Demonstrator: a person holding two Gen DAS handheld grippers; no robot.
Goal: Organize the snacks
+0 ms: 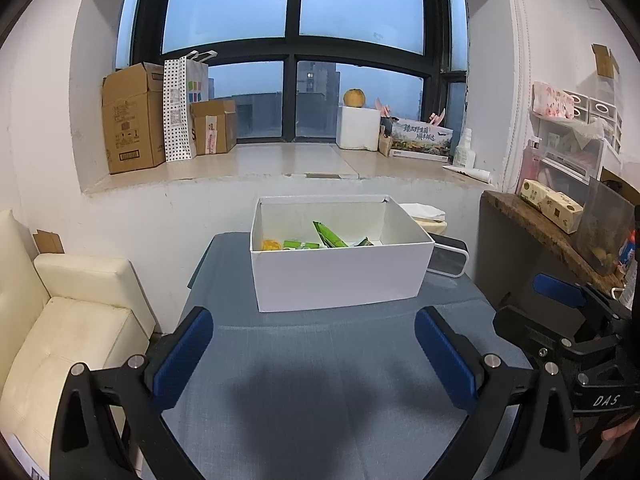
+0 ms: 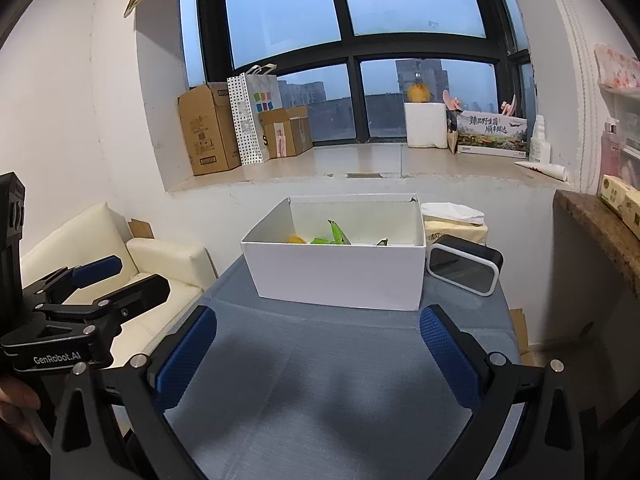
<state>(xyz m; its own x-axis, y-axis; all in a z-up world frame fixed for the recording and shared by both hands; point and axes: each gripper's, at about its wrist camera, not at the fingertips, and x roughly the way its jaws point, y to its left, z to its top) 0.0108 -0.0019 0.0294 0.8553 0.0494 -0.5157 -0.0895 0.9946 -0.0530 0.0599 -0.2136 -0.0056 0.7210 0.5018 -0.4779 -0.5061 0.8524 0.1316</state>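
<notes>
white box (image 1: 340,276) mid-table, black clock (image 1: 448,256) beside; grippers' path clear.

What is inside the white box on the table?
In the white box: green snack packets and an orange item. The front wall hides the rest of the bottom.

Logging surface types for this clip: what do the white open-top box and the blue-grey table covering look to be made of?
The white open-top box looks like thin matte cardboard: flat, sharply folded walls, a slim rim, and a small tear at one back corner. The blue-grey table covering looks like woven fabric, matte: a fine weave texture and soft crease lines show. Neither can be confirmed by sight alone.
</notes>
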